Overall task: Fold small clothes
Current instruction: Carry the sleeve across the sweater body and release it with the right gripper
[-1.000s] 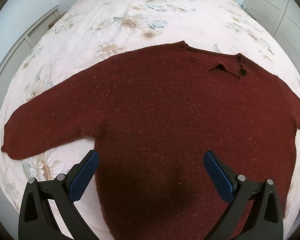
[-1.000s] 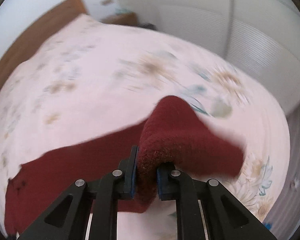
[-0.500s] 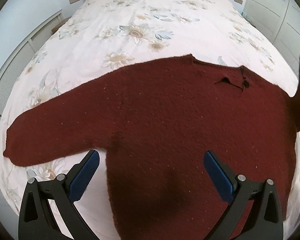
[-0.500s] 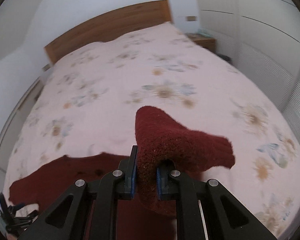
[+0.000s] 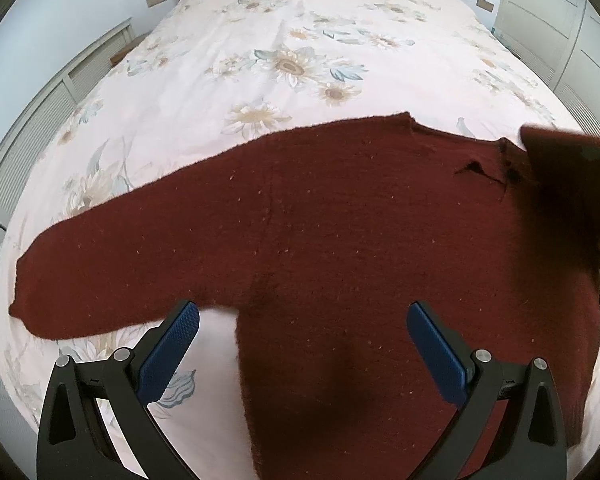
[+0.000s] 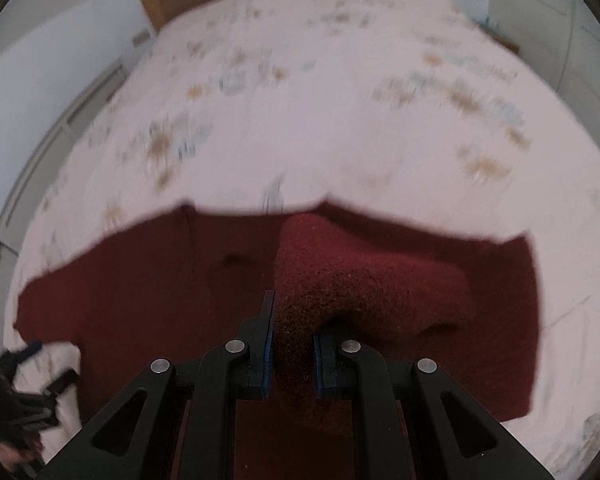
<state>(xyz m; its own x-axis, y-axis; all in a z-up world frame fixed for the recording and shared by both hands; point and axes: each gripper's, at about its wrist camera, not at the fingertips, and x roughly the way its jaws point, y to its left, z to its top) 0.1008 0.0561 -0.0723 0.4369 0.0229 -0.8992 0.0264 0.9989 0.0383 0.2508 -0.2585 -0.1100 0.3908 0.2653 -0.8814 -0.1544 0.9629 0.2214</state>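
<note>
Left wrist view. Item: dark red knit sweater (image 5: 340, 248), spread flat on the floral bedspread (image 5: 300, 40), body just ahead of and beneath the left gripper (image 5: 302, 344). Left gripper: jaws wide apart, blue pads bare, nothing held; one finger hangs over the sweater body, the other over bedspread just beside its edge. Far sleeve (image 5: 100, 272) runs out flat to the left of the body, long axis crosswise to the fingers, cuff well apart from the body. At the right edge, a raised dark flap (image 5: 568, 184) of the same knit overhangs the neckline side.

Right wrist view (blurred). Right gripper (image 6: 294, 354): jaws clamped on the lifted sleeve (image 6: 360, 280), which arches up from the pads and drapes to the right, above the sweater body. Judgement: the body lies below and to the left of the held sleeve, so the fold carries that way; the right hand has it. Knit looks thick, soft, likely limp.
</note>
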